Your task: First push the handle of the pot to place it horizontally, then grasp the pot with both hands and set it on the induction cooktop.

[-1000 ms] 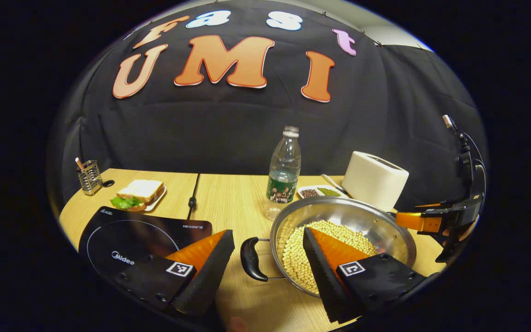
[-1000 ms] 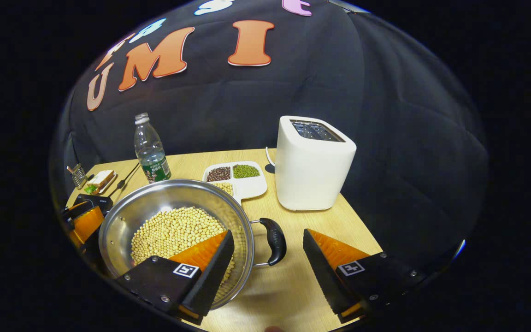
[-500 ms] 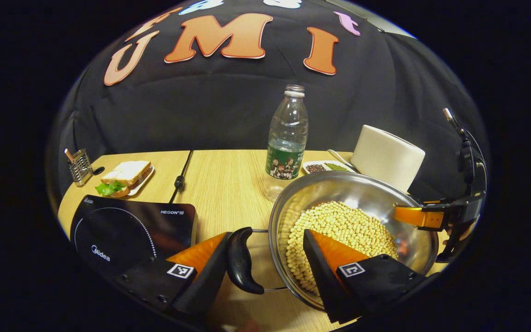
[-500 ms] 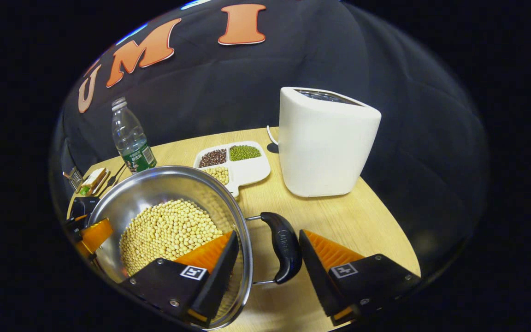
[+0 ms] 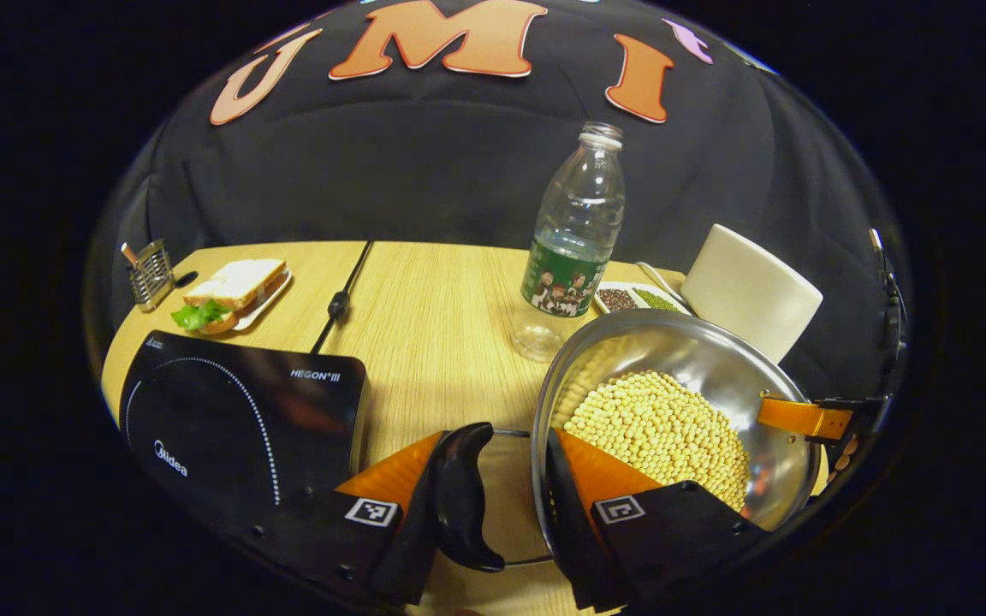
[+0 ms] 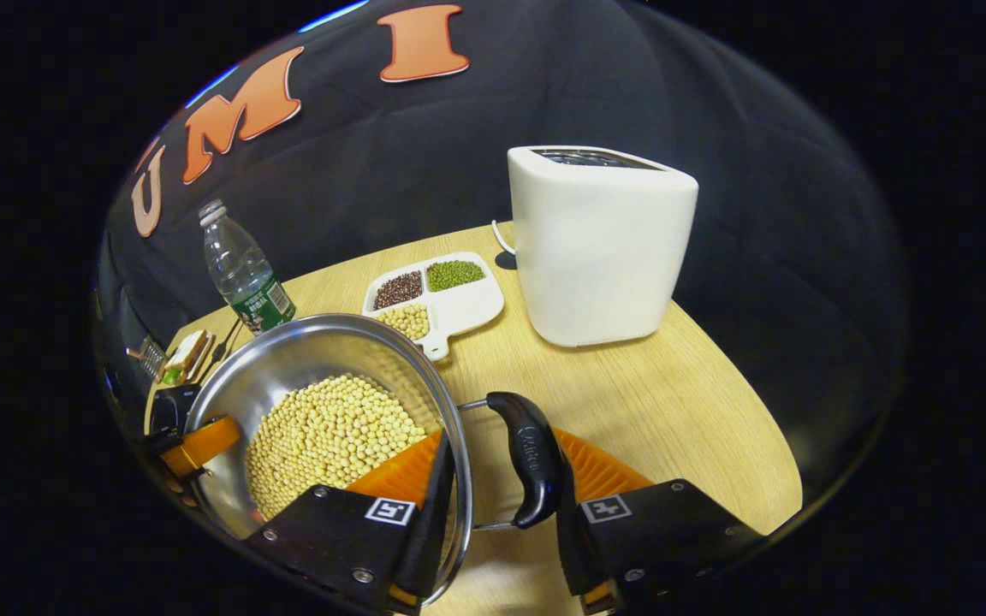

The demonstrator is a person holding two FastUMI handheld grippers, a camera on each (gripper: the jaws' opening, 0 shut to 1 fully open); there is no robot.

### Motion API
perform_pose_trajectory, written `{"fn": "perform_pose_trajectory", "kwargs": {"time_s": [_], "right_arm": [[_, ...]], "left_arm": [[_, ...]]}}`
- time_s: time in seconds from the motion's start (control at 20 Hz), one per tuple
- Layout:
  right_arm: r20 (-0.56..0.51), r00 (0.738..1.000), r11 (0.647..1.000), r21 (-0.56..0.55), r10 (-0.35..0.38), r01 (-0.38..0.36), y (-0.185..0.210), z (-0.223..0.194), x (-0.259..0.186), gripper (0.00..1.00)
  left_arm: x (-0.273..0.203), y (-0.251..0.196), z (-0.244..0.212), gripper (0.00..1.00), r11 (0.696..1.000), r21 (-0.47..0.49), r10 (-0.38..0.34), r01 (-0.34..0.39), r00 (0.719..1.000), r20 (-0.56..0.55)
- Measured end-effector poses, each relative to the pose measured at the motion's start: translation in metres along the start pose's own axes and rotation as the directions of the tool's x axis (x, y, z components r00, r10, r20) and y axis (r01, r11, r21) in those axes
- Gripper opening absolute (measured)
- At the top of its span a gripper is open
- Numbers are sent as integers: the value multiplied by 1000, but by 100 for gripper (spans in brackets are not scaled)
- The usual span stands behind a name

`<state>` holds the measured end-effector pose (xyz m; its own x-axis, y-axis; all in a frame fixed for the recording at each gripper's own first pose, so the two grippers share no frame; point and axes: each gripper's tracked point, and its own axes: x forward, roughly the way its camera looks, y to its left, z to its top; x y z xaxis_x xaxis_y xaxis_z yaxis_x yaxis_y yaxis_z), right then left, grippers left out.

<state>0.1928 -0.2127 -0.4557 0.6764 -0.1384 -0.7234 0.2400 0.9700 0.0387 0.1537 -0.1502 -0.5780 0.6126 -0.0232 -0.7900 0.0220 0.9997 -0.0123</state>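
The left gripper point(image 5: 493, 505) straddles the pot's left side: one finger lies outside the black left handle point(image 5: 461, 496), touching it, the other sits inside the rim over the soybeans point(image 5: 668, 432). Its jaws are narrowed around handle and rim, but I cannot tell whether both fingers press. The right gripper point(image 6: 500, 496) mirrors this at the right handle point(image 6: 529, 458), one finger inside the rim, one against the handle's outer side; its grip is equally unclear.

The stainless steel pot point(image 6: 288, 364) sits on the wooden table point(image 6: 681, 411), right of the black induction cooktop point(image 5: 236, 419) and apart from it. Just behind the pot stand a water bottle point(image 5: 574, 239), a divided dish of beans point(image 6: 446, 295) and a white toaster point(image 6: 600, 244). At the far left lie a sandwich on a plate point(image 5: 232, 291) and a small wire holder point(image 5: 151, 274).
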Motion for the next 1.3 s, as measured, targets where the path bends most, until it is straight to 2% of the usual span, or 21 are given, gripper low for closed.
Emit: {"fn": "perform_pose_trajectory", "kwargs": {"time_s": [0.15, 0.2, 0.25, 0.35, 0.45, 0.5, 0.65, 0.7, 0.75, 0.8, 1.05, 1.1, 1.15, 1.3], "right_arm": [[11, 1000, 1000, 7, 4, -4, 1, 3, -19, 53], [26, 1000, 1000, 28, 6, -7, 3, 8, -26, 49], [38, 999, 999, 36, 10, -11, 6, 13, -35, 53], [64, 998, 999, 33, 13, -15, 13, 21, -55, 53], [88, 996, 1000, 22, 16, -18, 26, 30, -72, 52], [97, 995, 1000, 10, 19, -20, 32, 33, -82, 52], [115, 993, 999, -6, 38, -38, 56, 39, -107, 52], [119, 992, 999, -7, 48, -47, 65, 40, -112, 53], [122, 991, 998, -12, 56, -55, 74, 40, -117, 48], [124, 990, 998, -20, 67, -65, 82, 40, -121, 53], [111, 988, 993, -43, 111, -107, 132, 37, -136, 53], [108, 987, 992, -49, 120, -115, 142, 36, -136, 48], [107, 986, 991, -53, 128, -123, 151, 34, -137, 52], [93, 984, 987, -71, 152, -145, 182, 28, -142, 52]], "left_arm": [[-20, 1, 6, 66, 1000, 9, -1, 1, 1000, 2], [-25, 0, 13, 65, 1000, 17, -5, 5, 1000, 22], [-35, 1, 21, 65, 1000, 23, -8, 7, 999, 40], [-53, 4, 35, 68, 1000, 23, -12, 11, 998, 68], [-73, 12, 46, 65, 1000, 11, -16, 15, 996, 83], [-82, 16, 51, 67, 1000, 0, -15, 15, 996, 89], [-109, 37, 61, 68, 1000, -18, -2, 4, 994, 114], [-120, 45, 64, 65, 1000, -20, 3, 0, 992, 122], [-129, 54, 68, 67, 1000, -24, 9, -6, 992, 129], [-136, 63, 70, 68, 1000, -28, 16, -13, 991, 136], [-161, 110, 74, 67, 997, -55, 57, -49, 989, 140], [-165, 120, 74, 67, 996, -63, 64, -56, 988, 140], [-169, 130, 75, 67, 996, -69, 71, -61, 987, 141], [-179, 162, 75, 67, 993, -86, 93, -82, 986, 137]]}}
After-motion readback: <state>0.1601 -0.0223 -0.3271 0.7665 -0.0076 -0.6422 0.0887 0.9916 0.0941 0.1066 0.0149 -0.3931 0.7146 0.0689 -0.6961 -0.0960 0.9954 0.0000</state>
